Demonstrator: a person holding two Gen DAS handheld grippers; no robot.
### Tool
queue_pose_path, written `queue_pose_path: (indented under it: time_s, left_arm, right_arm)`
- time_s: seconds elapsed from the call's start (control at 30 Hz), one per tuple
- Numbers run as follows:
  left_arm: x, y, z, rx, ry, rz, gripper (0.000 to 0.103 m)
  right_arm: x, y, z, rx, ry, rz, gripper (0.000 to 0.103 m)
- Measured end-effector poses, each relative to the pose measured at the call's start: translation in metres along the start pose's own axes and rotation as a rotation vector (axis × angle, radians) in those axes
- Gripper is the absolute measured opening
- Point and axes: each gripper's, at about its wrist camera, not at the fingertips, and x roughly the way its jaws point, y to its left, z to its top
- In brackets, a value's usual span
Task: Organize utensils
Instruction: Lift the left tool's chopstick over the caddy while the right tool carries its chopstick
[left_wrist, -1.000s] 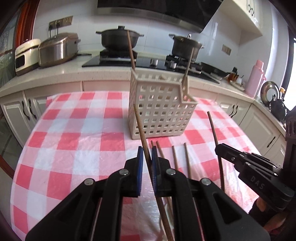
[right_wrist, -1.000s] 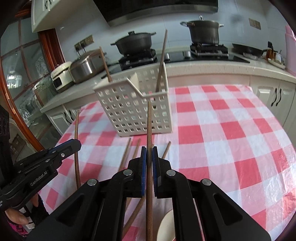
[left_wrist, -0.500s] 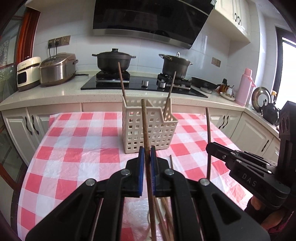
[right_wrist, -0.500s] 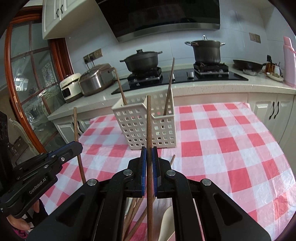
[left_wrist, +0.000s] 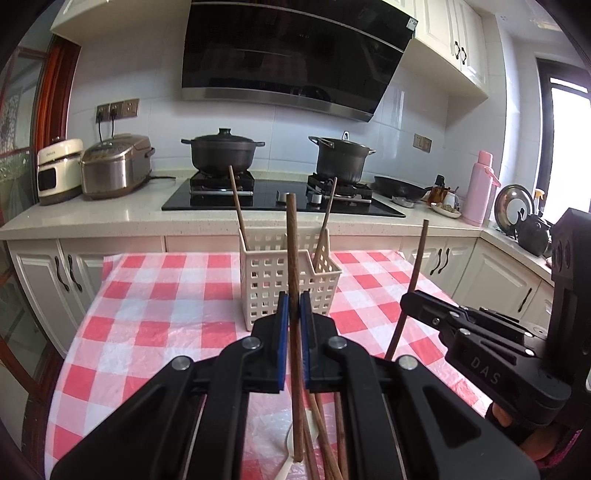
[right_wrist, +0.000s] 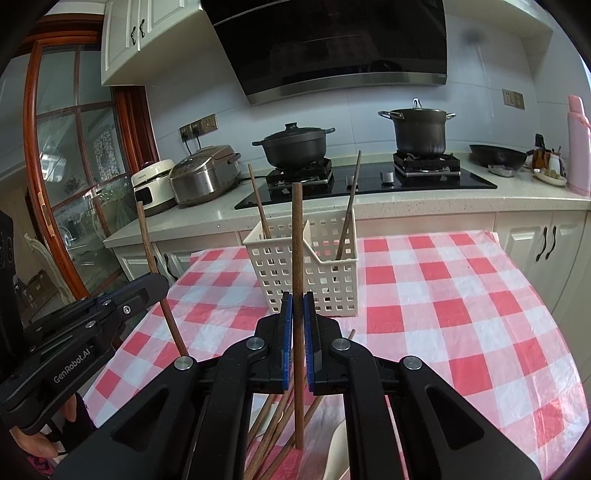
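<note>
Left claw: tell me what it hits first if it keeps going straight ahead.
Probably the white slotted basket, directly ahead of the left claw and its upright chopstick; the gap between them is hard to judge.

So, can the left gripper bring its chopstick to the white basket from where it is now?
Probably yes. The left gripper is shut on a chopstick, held upright, and the basket stands straight ahead. Nothing lies between them, and the right gripper stays off to the side.

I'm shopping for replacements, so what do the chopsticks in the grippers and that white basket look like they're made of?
Chopstick in the left gripper: likely dark wood, matte, faint grain. The right gripper's chopstick looks the same. Basket: probably cream plastic, moulded square-hole lattice.
</note>
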Motion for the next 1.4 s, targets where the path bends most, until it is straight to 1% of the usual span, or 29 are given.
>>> queue_pose_path:
  time_s: [0.5, 0.73, 0.93, 1.03, 1.4]
  left_arm:
    - [0.004, 0.005, 0.015, 0.023, -0.035, 0.035, 0.006]
    - [0.004, -0.001, 0.028, 0.054, -0.061, 0.039, 0.006]
    - [0.007, -0.006, 0.054, 0.083, -0.094, 0.04, 0.006]
    - [0.01, -0.008, 0.071, 0.087, -0.103, 0.027, 0.006]
    - [0.024, -0.011, 0.154, 0.094, -0.15, -0.001, 0.006]
  right_arm:
    - [0.001, 0.0, 0.016, -0.043, -0.04, -0.011, 0.007]
    - [0.001, 0.001, 0.034, -0.076, -0.082, -0.027, 0.007]
    - [0.004, -0.004, 0.056, -0.095, -0.117, -0.042, 0.007]
    - [0.009, -0.008, 0.07, -0.097, -0.127, -0.049, 0.007]
    - [0.03, -0.018, 0.13, -0.101, -0.16, -0.053, 0.007]
